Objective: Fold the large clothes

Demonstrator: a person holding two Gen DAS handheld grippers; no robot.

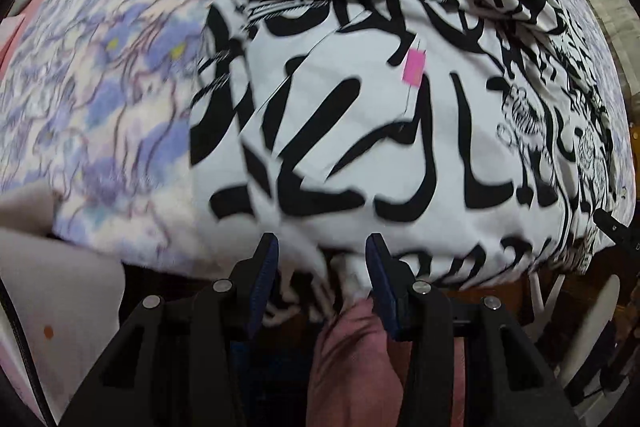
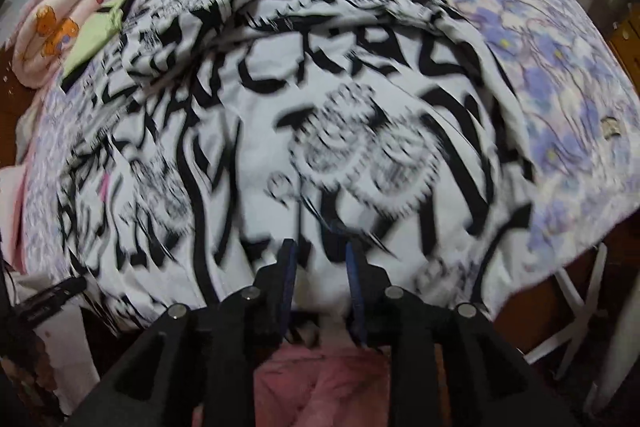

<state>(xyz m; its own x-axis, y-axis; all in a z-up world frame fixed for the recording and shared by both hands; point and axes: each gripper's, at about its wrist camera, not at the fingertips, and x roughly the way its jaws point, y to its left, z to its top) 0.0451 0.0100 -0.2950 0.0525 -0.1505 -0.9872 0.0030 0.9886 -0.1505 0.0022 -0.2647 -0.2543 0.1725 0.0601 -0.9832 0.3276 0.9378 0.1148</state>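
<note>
One garment, one spread, a few extras

One black-and-white printed garment (image 1: 360, 131) with one pink tag (image 1: 413, 67) lies on one purple floral bedspread (image 1: 100, 87). One light green cloth (image 2: 98, 27) and one rolled pink bear-print blanket (image 2: 56, 23) sit at the far edge. Two tongs: left tongs (image 1: 322, 247), right tongs (image 2: 320, 251).

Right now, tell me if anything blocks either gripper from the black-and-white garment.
Nothing visible does. The garment lies spread on the flowered bedspread, and both the left gripper and the right gripper hang directly over its near edge.
</note>
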